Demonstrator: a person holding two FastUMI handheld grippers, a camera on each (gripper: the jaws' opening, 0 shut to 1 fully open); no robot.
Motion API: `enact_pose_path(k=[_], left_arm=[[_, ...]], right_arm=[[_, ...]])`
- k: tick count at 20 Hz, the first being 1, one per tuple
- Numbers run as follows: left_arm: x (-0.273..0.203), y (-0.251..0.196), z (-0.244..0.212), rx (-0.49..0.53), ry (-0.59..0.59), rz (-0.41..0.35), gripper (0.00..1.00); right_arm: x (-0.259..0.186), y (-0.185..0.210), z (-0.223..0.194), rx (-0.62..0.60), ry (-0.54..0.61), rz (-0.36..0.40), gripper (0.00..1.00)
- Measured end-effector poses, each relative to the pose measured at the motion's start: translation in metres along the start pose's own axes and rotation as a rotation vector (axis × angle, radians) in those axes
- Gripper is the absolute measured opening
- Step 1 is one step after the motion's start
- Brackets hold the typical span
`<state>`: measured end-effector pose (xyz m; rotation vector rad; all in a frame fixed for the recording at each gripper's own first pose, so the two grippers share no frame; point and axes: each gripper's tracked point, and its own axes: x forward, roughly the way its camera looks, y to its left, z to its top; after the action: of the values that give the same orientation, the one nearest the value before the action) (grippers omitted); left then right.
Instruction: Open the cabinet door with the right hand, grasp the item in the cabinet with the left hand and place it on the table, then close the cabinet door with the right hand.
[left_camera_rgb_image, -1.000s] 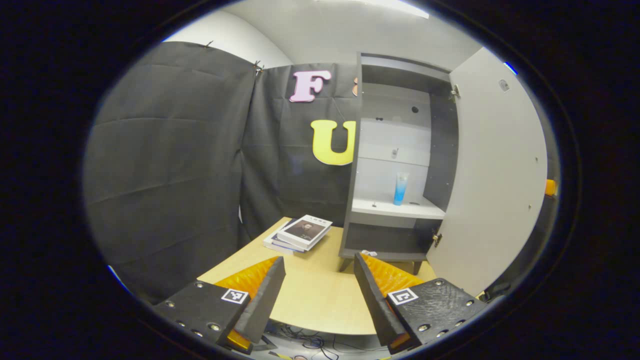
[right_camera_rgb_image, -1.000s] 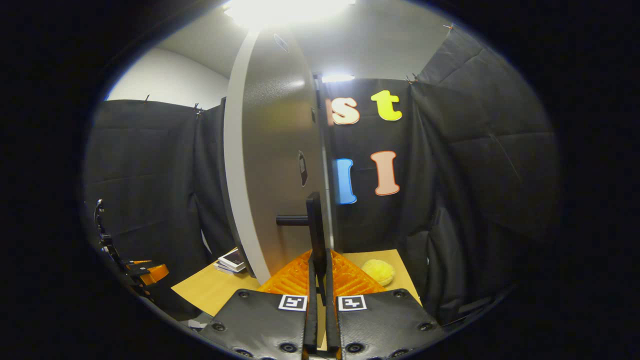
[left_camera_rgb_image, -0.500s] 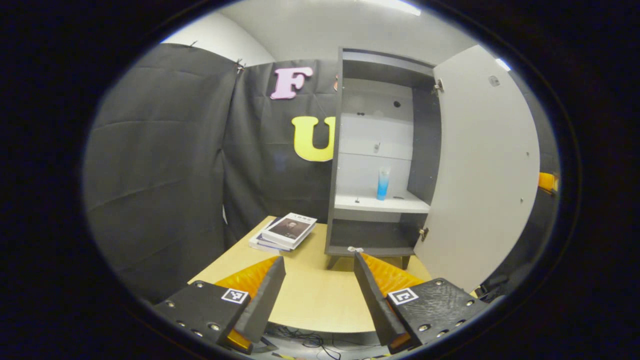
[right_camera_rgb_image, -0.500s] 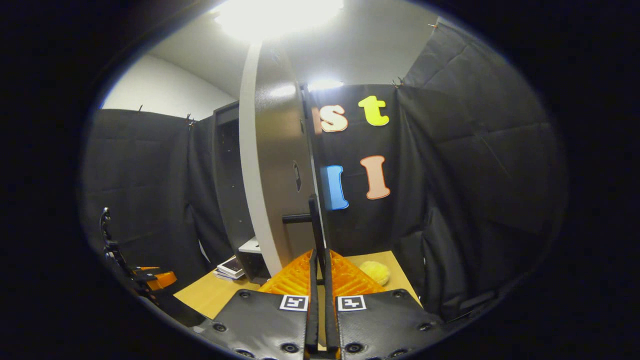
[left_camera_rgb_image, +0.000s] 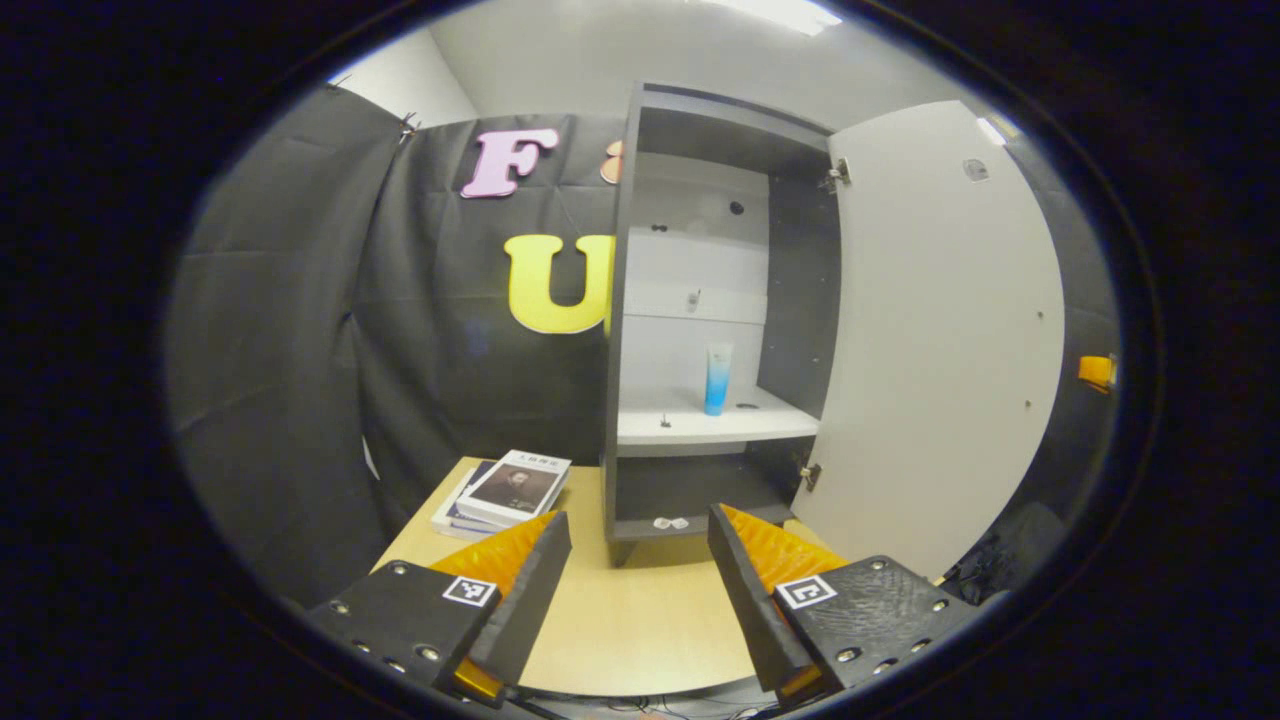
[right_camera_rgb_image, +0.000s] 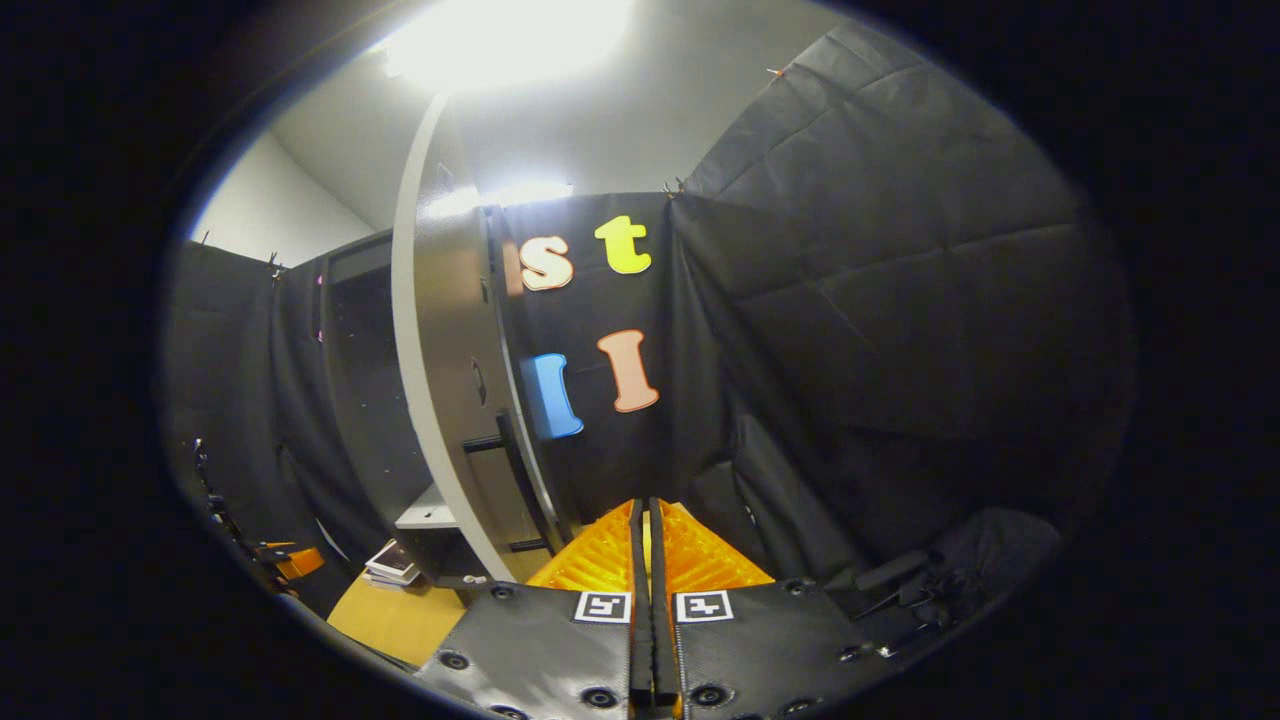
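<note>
Door open, tube not yet fetched.

The tall grey cabinet's pale door (left_camera_rgb_image: 940, 330) stands swung wide, so I judge the opening step done. My left gripper (left_camera_rgb_image: 638, 560) hangs over the light wooden table (left_camera_rgb_image: 640, 620) with jaws spread wide and empty, facing the small blue-and-white tube (left_camera_rgb_image: 717, 378) upright on the white shelf (left_camera_rgb_image: 700, 425), well apart from me. My right gripper (right_camera_rgb_image: 641, 545) is pinched together on nothing, beside the door's dark bar handle (right_camera_rgb_image: 510, 470). Grasping, placing and closing remain.
</note>
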<state>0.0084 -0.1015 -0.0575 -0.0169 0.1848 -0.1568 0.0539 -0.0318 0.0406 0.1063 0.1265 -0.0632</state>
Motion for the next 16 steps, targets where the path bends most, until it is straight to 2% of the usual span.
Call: enact_pose_path(k=[2, 5, 6, 7, 8, 9, 10, 12, 13, 14, 15, 16], left_arm=[[0.019, -0.008, 0.014, 0.009, -0.017, -0.032, 0.84], [0.054, -0.023, 0.033, -0.001, -0.026, -0.065, 0.84], [0.068, -0.026, 0.039, -0.005, -0.029, -0.066, 0.84], [0.083, -0.029, 0.045, -0.005, -0.034, -0.063, 0.84], [0.099, -0.032, 0.052, -0.003, -0.037, -0.059, 0.86], [0.115, -0.037, 0.058, -0.005, -0.041, -0.060, 0.84], [0.132, -0.045, 0.067, -0.010, -0.048, -0.070, 0.84], [0.166, -0.059, 0.077, -0.021, -0.058, -0.090, 0.86], [0.181, -0.063, 0.081, -0.026, -0.062, -0.095, 0.84], [0.197, -0.067, 0.085, -0.030, -0.066, -0.101, 0.86], [0.211, -0.072, 0.089, -0.032, -0.069, -0.110, 0.84], [0.225, -0.077, 0.093, -0.032, -0.073, -0.119, 0.84]], right_arm=[[0.014, -0.022, 0.003, -0.045, -0.023, -0.088, 0.02], [0.044, -0.026, 0.008, -0.049, -0.046, -0.120, 0.02], [0.056, -0.025, 0.008, -0.053, -0.049, -0.113, 0.12], [0.070, -0.028, 0.008, -0.055, -0.053, -0.118, 0.09], [0.085, -0.030, 0.011, -0.053, -0.056, -0.123, 0.00], [0.099, -0.027, 0.012, -0.041, -0.056, -0.103, 0.11], [0.114, -0.023, 0.011, -0.031, -0.049, -0.098, 0.16], [0.139, -0.029, 0.010, -0.031, -0.057, -0.102, 0.33], [0.153, -0.029, 0.012, -0.037, -0.062, -0.098, 0.50], [0.165, -0.030, 0.011, -0.048, -0.064, -0.100, 0.60], [0.177, -0.037, 0.007, -0.064, -0.056, -0.118, 0.84], [0.186, -0.041, 0.000, -0.081, -0.031, -0.125, 0.91]])
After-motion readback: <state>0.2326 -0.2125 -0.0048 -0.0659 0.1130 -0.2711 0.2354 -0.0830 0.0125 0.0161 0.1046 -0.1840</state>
